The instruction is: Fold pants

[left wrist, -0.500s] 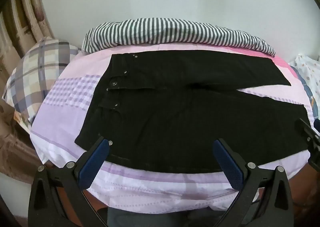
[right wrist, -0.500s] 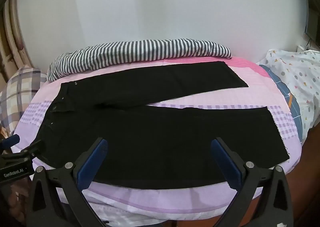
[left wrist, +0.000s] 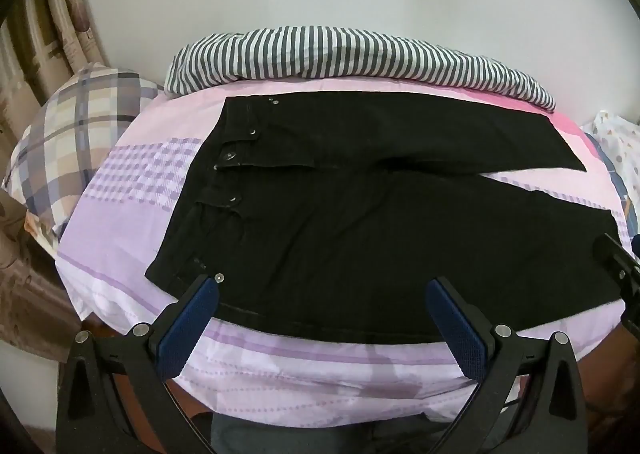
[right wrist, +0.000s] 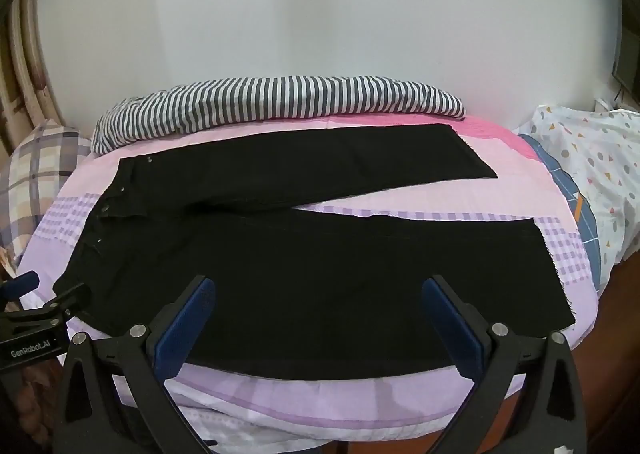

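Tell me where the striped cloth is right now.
In both views the striped cloth lies bunched along the bed's far edge against the wall, just beyond the black pants.

Bed (left wrist: 132, 266) under pink-lilac sheet; black pants (left wrist: 380, 222) spread flat on it, waist left, legs splayed right; striped cloth (left wrist: 352, 54) bunched along far edge; plaid pillow (left wrist: 76, 134) at left; dotted pillow (right wrist: 592, 170) at right.

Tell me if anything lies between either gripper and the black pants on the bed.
Nothing visible does. The black pants lie flat and uncovered on the bed sheet. The left gripper and right gripper hang open over the near edge. The striped blanket lies beyond, clear of both.
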Available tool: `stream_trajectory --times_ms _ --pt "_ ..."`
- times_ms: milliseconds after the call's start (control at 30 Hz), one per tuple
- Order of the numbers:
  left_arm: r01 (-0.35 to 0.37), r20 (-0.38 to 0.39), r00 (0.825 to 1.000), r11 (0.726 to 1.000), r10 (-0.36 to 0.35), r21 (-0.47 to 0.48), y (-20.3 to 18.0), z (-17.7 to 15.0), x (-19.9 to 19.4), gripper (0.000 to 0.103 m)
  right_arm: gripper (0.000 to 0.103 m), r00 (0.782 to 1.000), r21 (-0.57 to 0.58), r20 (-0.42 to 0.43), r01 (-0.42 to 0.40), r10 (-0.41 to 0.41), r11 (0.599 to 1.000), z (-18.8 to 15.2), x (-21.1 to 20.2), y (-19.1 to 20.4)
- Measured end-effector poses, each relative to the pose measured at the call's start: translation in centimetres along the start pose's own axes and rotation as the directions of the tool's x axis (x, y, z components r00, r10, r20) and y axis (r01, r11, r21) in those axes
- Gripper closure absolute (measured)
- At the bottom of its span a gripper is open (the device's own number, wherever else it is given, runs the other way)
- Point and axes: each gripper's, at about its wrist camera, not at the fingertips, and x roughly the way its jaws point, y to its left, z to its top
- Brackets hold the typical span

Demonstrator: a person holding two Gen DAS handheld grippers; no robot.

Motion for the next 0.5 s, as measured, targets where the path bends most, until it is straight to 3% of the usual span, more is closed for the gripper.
stream_trajectory --times_ms 500 --pt "-0.004 -0.022 1.0 1.0 0.004 -0.018 0.41 0.1 0.65 0.0 0.0 1.0 -0.015 -0.005 0.003 -0.003 1.0 0.29 0.3 0.55"
